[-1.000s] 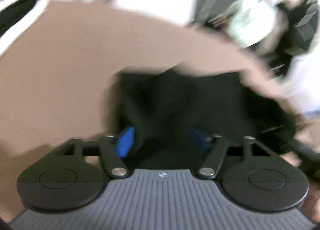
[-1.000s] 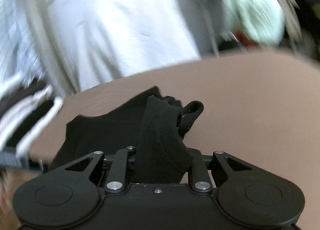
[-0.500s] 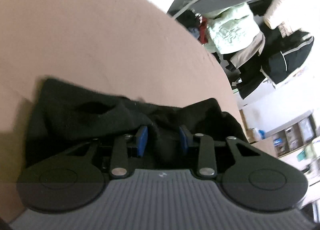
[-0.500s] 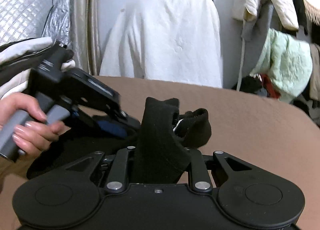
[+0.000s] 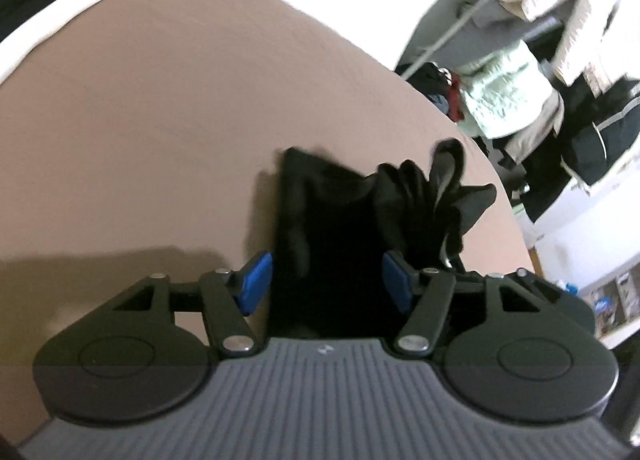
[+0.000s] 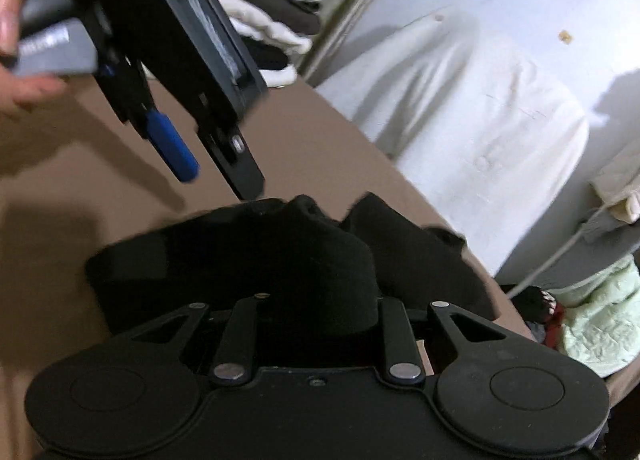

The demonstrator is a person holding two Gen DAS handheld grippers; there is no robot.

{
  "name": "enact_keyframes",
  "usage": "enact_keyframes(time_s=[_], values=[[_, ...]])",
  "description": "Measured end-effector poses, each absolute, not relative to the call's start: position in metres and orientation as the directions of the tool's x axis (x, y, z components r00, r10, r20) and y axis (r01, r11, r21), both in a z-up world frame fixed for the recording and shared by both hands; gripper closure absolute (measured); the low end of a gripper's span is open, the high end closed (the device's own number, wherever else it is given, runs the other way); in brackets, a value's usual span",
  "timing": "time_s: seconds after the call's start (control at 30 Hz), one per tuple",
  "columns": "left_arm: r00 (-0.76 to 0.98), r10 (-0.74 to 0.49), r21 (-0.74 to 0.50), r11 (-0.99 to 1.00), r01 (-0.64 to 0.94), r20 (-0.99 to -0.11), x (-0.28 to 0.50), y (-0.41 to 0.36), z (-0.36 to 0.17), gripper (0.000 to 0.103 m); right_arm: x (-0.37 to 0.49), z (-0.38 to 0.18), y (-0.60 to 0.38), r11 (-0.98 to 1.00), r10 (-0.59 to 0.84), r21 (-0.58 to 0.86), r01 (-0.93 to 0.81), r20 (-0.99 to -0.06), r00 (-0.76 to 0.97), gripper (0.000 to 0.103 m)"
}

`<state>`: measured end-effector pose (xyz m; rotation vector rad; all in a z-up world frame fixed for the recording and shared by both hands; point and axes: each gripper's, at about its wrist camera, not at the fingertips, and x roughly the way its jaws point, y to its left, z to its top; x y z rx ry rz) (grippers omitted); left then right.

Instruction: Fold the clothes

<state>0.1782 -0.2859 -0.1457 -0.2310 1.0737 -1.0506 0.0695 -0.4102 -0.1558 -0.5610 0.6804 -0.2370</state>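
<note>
Black cloth (image 6: 320, 260) bunched up on brown table (image 5: 160, 120), not folded flat yet. Right gripper (image 6: 318, 300) pinching thick wad of it btwn jaws. Left gripper (image 5: 326, 280) jaws opening, blue pads (image 5: 256, 278) off cloth, cloth lying btwn them. Lots left: smooth, fold, tidy.

No word, number or brand can be read in either view. The grey housing of the left gripper (image 5: 327, 288) carries a small pale mark at its front edge, perhaps a logo, too small to make out. In the right wrist view the grey handle (image 6: 56, 50) bears light lettering, blurred past reading.
</note>
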Motion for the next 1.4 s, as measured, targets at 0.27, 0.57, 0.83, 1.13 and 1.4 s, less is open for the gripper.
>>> enact_keyframes(time_s=[0.27,0.57,0.83,1.13,1.4], values=[[0.047,-0.841,-0.71,0.484,0.512,-0.54,0.189,-0.268,-0.164,0.042,0.066,-0.158,-0.421,0.866,-0.363,-0.496,0.065,-0.534,0.763,0.078],[0.058,-0.761,-0.548,0.516,0.659,-0.647,0.17,-0.294,-0.173,0.032,-0.012,-0.143,-0.555,0.815,-0.344,0.15,0.559,-0.652,0.676,0.061],[-0.053,-0.732,-0.594,0.507,0.624,-0.68,0.18,-0.332,-0.192,0.011,-0.058,-0.202,-0.64,0.572,0.006,0.662,0.484,-0.594,0.804,0.034],[0.029,-0.791,-0.591,0.48,0.648,-0.61,0.168,-0.368,-0.203,0.019,0.005,-0.237,-0.676,0.611,0.146,0.695,0.378,-0.569,0.81,0.062],[0.108,-0.773,-0.464,0.479,0.746,-0.625,0.139,-0.354,-0.154,0.086,0.018,-0.173,-0.619,0.909,0.0,0.339,0.245,-0.586,0.811,0.079]])
